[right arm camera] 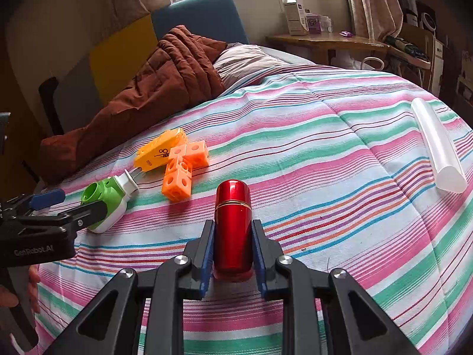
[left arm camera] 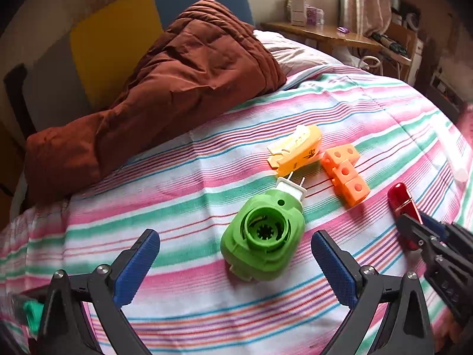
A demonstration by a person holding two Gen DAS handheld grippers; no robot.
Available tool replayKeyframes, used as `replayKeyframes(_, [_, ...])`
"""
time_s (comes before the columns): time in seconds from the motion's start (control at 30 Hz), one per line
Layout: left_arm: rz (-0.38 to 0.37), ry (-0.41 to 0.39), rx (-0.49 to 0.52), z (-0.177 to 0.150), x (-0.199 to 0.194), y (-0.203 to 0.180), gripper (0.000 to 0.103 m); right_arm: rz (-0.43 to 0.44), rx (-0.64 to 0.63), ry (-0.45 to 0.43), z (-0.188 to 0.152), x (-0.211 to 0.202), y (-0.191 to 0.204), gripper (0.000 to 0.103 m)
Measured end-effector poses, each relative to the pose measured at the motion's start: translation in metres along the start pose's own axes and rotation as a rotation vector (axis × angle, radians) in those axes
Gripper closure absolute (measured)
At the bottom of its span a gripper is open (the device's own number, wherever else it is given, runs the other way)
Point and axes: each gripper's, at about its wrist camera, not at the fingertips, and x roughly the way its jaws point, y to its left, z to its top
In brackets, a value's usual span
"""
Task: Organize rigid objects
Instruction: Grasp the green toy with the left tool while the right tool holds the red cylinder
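A green plug-in device [left arm camera: 263, 236] with white prongs lies on the striped bed [left arm camera: 207, 183], between the tips of my open, empty left gripper [left arm camera: 236, 254]. Beyond it lie a yellow plastic piece [left arm camera: 298, 151] and orange linked cubes [left arm camera: 346, 174]. My right gripper [right arm camera: 233, 236] is shut on a red metal cylinder [right arm camera: 233, 224], holding it low over the bed. In the right wrist view the green device [right arm camera: 109, 201], the yellow piece [right arm camera: 159, 151] and the orange cubes [right arm camera: 183, 168] sit to the left, and the left gripper [right arm camera: 59, 207] reaches around the device. The red cylinder [left arm camera: 402, 204] shows at right in the left wrist view.
A brown quilt [left arm camera: 165, 88] is heaped at the bed's far left, with a pillow [right arm camera: 245, 59] behind it. A clear plastic tube [right arm camera: 437, 145] lies on the bed's right side. A wooden desk [right arm camera: 328, 41] with boxes stands beyond the bed.
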Motion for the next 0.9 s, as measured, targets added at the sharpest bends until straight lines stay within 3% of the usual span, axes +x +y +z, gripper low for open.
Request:
replayKeyframes(0.07, [-0.014,-0.006,0.023,-0.001,0.003,-0.003,0.000,0.000,0.001,-0.001,0.000,0.000,0.000,0.080])
replayKeyframes(0.13, [-0.030,-0.014,0.035,-0.003,0.004,-0.007,0.008,-0.002,0.001,-0.003,0.000,0.000,0.000,0.080])
replayKeyframes(0.2, [-0.054,-0.002,0.047,-0.004,0.006,-0.012,0.041,-0.001,0.004,-0.004,0.000,0.000,0.001,0.080])
replayKeyframes(0.37, [-0.064,-0.004,0.063,-0.009,0.000,-0.024,0.047,0.003,0.012,-0.007,-0.001,-0.001,-0.001,0.080])
replayKeyframes(0.43, [-0.050,-0.012,0.057,-0.007,-0.001,-0.027,0.044,0.004,0.015,-0.008,-0.001,-0.001,-0.001,0.080])
replayKeyframes(0.5, [-0.034,-0.027,0.037,-0.002,-0.002,-0.028,0.017,0.006,0.018,-0.009,-0.001,-0.001,-0.001,0.080])
replayKeyframes(0.57, [-0.023,-0.068,0.025,0.003,-0.008,-0.031,0.002,0.006,0.018,-0.009,-0.001,-0.001,-0.002,0.080])
replayKeyframes(0.67, [-0.008,-0.084,0.060,0.010,-0.006,-0.040,0.002,0.006,0.018,-0.010,-0.001,-0.001,-0.002,0.080])
replayKeyframes(0.73, [-0.029,-0.055,0.070,0.013,0.001,-0.042,0.020,0.003,0.015,-0.011,-0.001,-0.001,-0.001,0.080])
replayKeyframes(0.77, [-0.033,-0.026,0.068,0.012,0.007,-0.042,0.038,0.001,0.014,-0.012,-0.001,-0.001,-0.001,0.080])
replayKeyframes(0.8, [-0.021,-0.007,0.063,0.011,0.011,-0.041,0.048,-0.001,0.013,-0.012,-0.002,-0.001,0.000,0.080])
replayKeyframes(0.9, [-0.067,0.000,0.024,0.002,0.011,-0.035,0.050,-0.008,0.008,-0.013,-0.002,-0.001,0.000,0.080])
